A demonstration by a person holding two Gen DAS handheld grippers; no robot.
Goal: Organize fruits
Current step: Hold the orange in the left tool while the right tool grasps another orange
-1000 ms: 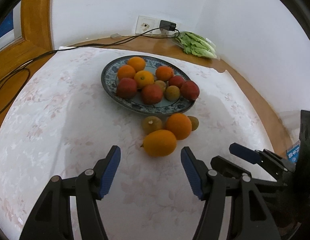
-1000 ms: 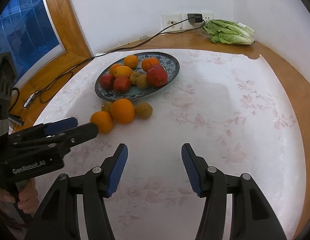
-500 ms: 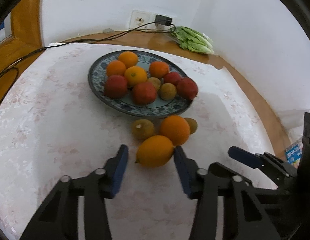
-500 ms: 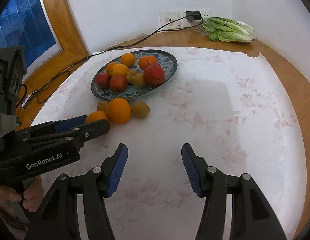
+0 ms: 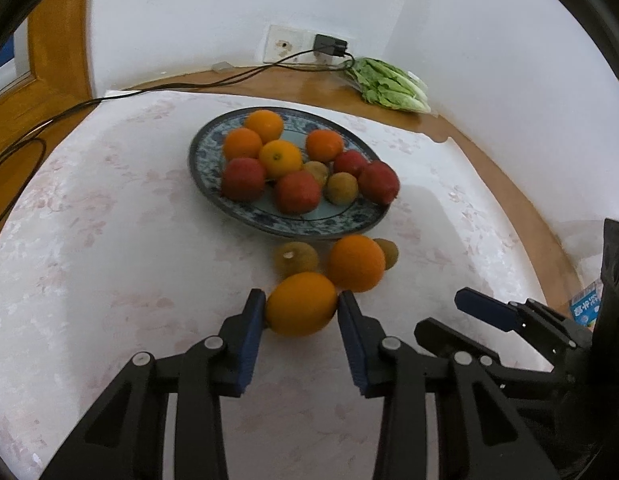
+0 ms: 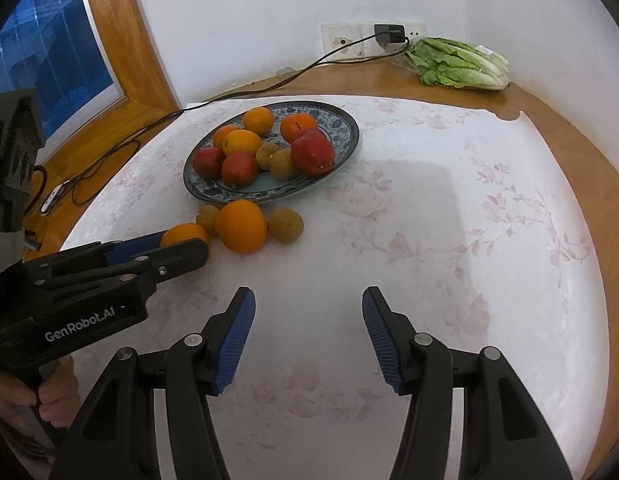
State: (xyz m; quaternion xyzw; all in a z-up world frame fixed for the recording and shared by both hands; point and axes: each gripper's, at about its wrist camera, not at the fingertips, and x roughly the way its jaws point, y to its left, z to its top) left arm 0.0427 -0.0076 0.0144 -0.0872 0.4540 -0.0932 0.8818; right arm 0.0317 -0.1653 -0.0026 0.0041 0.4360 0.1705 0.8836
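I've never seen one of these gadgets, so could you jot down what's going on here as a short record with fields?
Setting: table with a floral cloth
Plate: blue patterned, holding oranges, red fruits and brown fruits
Loose fruit: a second orange and two brown fruits beside the plate
Left claw: closed on an orange lying on the cloth
Right claw: open, holding nothing, over bare cloth
Background: lettuce, wall socket with a plugged-in charger
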